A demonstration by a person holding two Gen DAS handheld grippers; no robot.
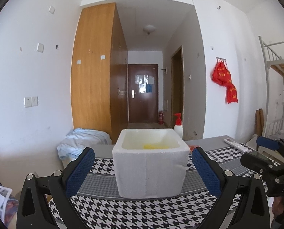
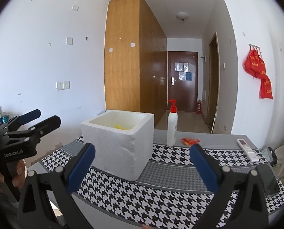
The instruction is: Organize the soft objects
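On the tabletop ahead of you stands the white foam box, a yellow soft object lying inside it. Your left gripper and right gripper both hover with fingers spread apart, holding nothing. A red packet lies beside the pump bottle.
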